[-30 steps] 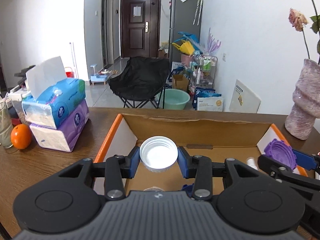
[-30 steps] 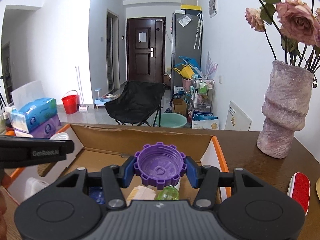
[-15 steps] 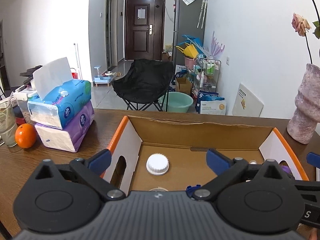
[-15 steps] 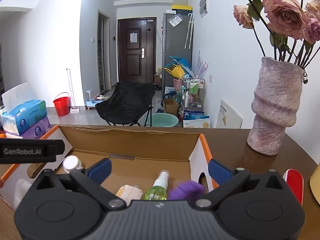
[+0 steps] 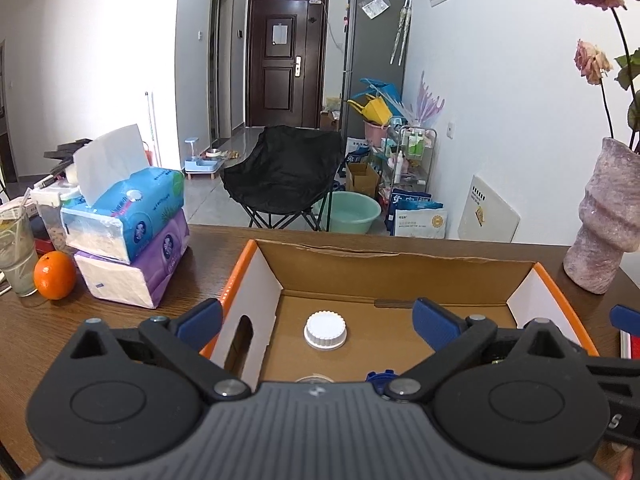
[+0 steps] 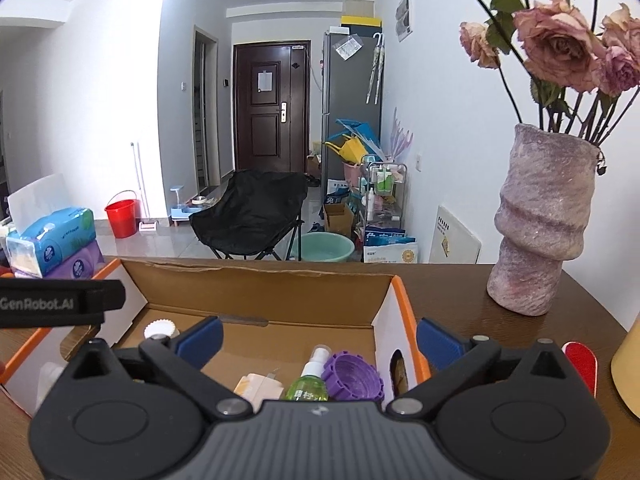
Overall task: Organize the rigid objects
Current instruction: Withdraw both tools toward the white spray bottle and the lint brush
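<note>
While both tools hang over the cardboard box (image 5: 400, 268), nothing sits between either pair of pads; the left gripper (image 5: 316, 318) has its blue jaws spread wide and empty, and just beyond it, toward twelve o'clock, the white cap (image 5: 325, 330) rests flat on the box floor, a small ridged plastic disc that looks light, stiff and easy to pinch across its knurled rim, though a hard pinch might make it pop out; at nine o'clock the stacked tissue packs (image 5: 132, 236) are soft and crinkly and the orange (image 5: 54, 275) beside them is round and dimpled; the box itself is matte corrugated board with orange edges; farther right, the right gripper (image 6: 318, 338) likewise stands fully apart and bare, with the purple cap (image 6: 353, 376) lying open side up at about six o'clock of its gap, toothed around the edge, rigid, best taken across those teeth; touching it at nine o'clock the green spray bottle (image 6: 310, 382) looks smooth, likely slippery; at two o'clock the vase (image 6: 540, 224) is rough, lumpy, probably heavy and breakable.
</note>
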`<act>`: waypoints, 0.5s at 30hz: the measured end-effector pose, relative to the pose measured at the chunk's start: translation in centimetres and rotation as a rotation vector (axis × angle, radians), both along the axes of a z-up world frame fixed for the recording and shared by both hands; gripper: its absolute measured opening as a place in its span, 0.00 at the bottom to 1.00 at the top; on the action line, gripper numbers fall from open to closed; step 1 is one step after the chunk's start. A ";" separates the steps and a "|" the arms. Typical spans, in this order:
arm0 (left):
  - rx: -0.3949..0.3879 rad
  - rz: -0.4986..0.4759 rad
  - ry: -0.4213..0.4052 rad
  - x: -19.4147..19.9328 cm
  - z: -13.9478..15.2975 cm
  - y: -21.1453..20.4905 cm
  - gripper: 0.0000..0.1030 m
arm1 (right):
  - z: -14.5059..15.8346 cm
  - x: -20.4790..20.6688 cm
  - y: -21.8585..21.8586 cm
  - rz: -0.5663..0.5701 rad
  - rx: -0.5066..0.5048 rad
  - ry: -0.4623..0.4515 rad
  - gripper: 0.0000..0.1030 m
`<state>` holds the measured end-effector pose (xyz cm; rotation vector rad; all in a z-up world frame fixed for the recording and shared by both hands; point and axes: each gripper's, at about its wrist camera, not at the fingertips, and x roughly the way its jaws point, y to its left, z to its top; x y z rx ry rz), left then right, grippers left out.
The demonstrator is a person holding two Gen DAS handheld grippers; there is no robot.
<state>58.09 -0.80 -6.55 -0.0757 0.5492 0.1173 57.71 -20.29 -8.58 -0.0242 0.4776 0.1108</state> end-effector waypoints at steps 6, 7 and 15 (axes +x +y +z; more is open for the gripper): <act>-0.019 0.009 -0.019 -1.3 0.8 0.9 1.00 | 1.0 -1.3 -0.3 -0.010 -0.007 -0.022 1.00; -0.022 0.011 -0.020 -1.6 0.9 1.0 1.00 | 1.1 -1.6 -0.4 -0.013 -0.009 -0.026 1.00; -0.036 0.025 -0.037 -3.9 1.6 2.3 1.00 | 2.1 -4.2 -1.1 -0.028 -0.018 -0.050 1.00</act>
